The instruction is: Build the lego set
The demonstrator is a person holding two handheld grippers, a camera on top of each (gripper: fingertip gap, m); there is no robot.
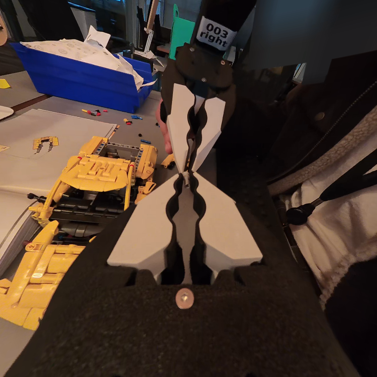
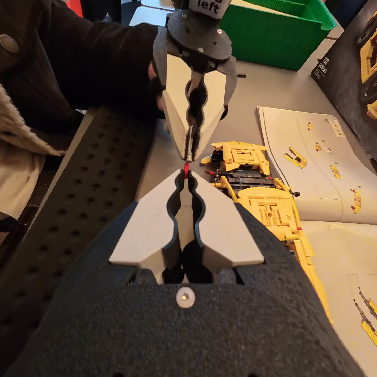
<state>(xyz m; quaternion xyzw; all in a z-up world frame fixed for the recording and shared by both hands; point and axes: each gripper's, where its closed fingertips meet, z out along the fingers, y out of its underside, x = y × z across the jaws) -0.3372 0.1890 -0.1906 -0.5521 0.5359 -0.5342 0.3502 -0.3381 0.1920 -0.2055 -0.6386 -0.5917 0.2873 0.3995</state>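
My left gripper (image 1: 186, 176) is shut on a small grey axle pin (image 1: 186, 180), held in the air above the table. My right gripper (image 2: 186, 173) is shut on a small red bush (image 2: 186, 169). The two grippers face each other tip to tip, and the pin's end (image 2: 189, 157) almost touches the bush. The right gripper (image 1: 186, 168) comes in from above in the left wrist view, and the left gripper (image 2: 189, 159) does so in the right wrist view. The bush is hidden in the left wrist view. The yellow lego car (image 1: 98, 183) (image 2: 255, 183) lies on the table beside them.
An open instruction booklet (image 1: 40, 130) (image 2: 318, 163) lies under and beside the car. A blue bin (image 1: 81, 83) holds crumpled paper bags, with loose small pieces (image 1: 95, 112) near it. A green bin (image 2: 275, 36), the set's box (image 2: 346, 81) and a dark perforated board (image 2: 81, 193) border the table. My left and right fingertips are right by each other.
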